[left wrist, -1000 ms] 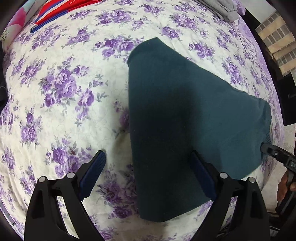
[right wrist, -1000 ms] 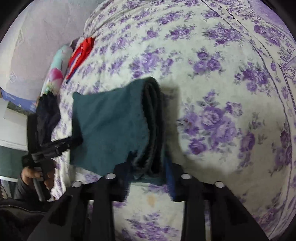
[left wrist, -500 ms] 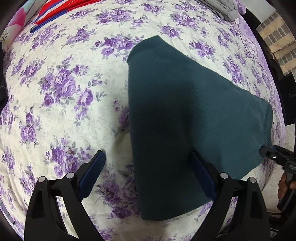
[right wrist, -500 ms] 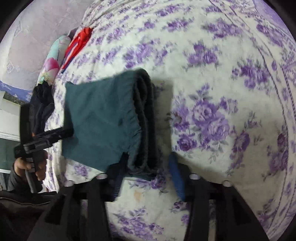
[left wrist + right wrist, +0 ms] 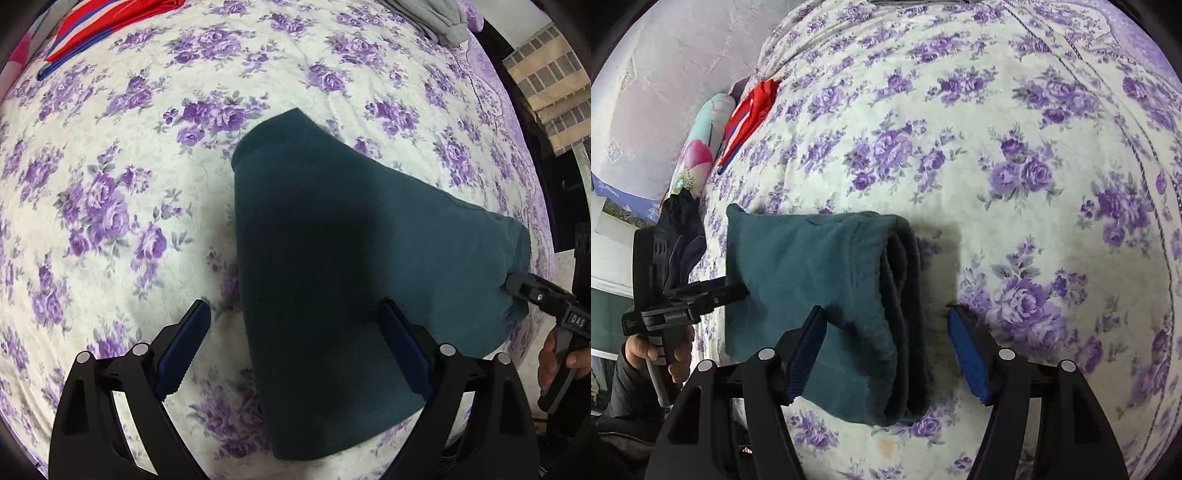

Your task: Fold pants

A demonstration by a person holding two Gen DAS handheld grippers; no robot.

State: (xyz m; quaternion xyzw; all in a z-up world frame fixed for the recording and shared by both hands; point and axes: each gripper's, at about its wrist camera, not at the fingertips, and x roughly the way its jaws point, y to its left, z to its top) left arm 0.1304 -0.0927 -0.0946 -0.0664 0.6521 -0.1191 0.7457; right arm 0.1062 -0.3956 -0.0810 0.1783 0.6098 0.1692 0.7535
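The right gripper (image 5: 886, 347) is opening astride the folded teal fleece pants (image 5: 820, 295), releasing the finished stack's layered edge.

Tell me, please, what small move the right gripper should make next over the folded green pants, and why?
Probably draw the right gripper back and up, clear of the pants. Its jaws are opening, with the stacked folded edge between the pads but no longer pinched, and the pants lie folded flat on the floral bedsheet. The left gripper is open too, so nothing holds the cloth.
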